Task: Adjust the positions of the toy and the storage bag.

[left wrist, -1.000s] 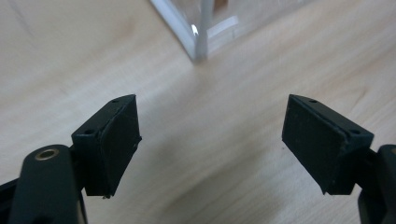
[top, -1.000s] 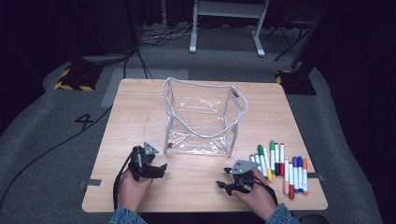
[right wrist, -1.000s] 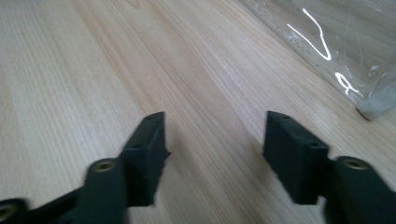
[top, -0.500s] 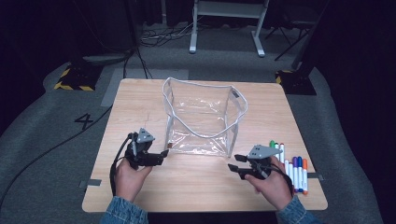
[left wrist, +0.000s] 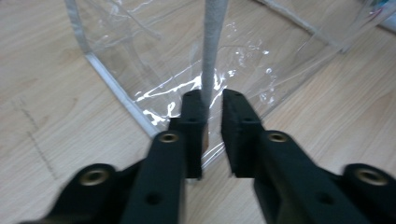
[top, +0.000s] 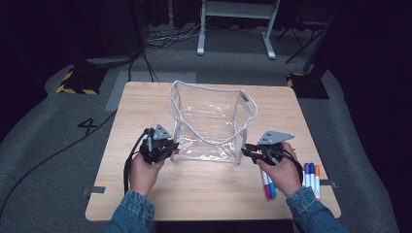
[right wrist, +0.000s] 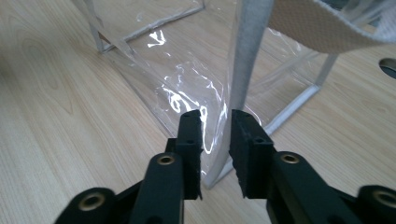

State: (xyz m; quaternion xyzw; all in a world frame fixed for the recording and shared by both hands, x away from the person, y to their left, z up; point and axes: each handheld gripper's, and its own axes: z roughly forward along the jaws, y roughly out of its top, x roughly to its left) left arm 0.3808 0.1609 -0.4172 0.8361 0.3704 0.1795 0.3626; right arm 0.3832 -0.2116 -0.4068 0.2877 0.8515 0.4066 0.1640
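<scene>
A boxy clear plastic bag point(top: 209, 124), glossy, crinkled and edged in white fabric piping, stands upright mid-table on the pale wood-grain table point(top: 145, 102). The left gripper point(top: 170, 147) has just been closing; its matte black jaws are nearly together around the bag's near-left corner trim. The right gripper point(top: 245, 151), also just closing, straddles the near-right corner piping with a narrow gap. Coloured markers point(top: 311, 175) lie just beside the right hand.
</scene>
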